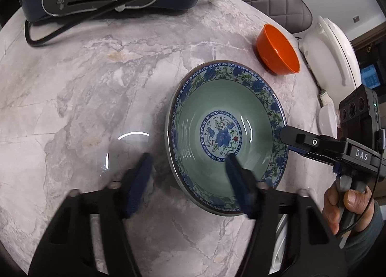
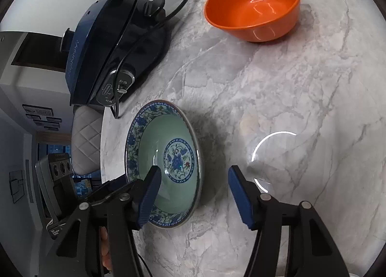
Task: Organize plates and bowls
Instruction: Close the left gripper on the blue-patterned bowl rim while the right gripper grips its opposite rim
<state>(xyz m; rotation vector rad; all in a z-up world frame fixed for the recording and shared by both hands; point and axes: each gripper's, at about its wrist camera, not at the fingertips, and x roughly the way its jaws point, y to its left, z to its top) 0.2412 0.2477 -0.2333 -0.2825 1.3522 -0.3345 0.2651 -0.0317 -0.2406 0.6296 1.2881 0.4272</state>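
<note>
From my left wrist view, the green ceramic bowl with blue floral rim (image 1: pixel 226 137) sits upright on the grey marble table (image 1: pixel 96 84), an orange plastic bowl (image 1: pixel 277 50) just beyond it. Open marble lies left. My left gripper (image 1: pixel 187 168) is spread, one finger over the bowl.

From my right wrist view, my right gripper (image 2: pixel 194 180) gapes open, its left finger inside the rim.

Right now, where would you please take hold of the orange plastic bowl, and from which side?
Grip the orange plastic bowl by its thin rim, one finger inside and one outside, coming down from above. It stands upright and empty on the grey marble table, apart from the blue floral ceramic bowl, and its round wall looks too wide to span.
</note>
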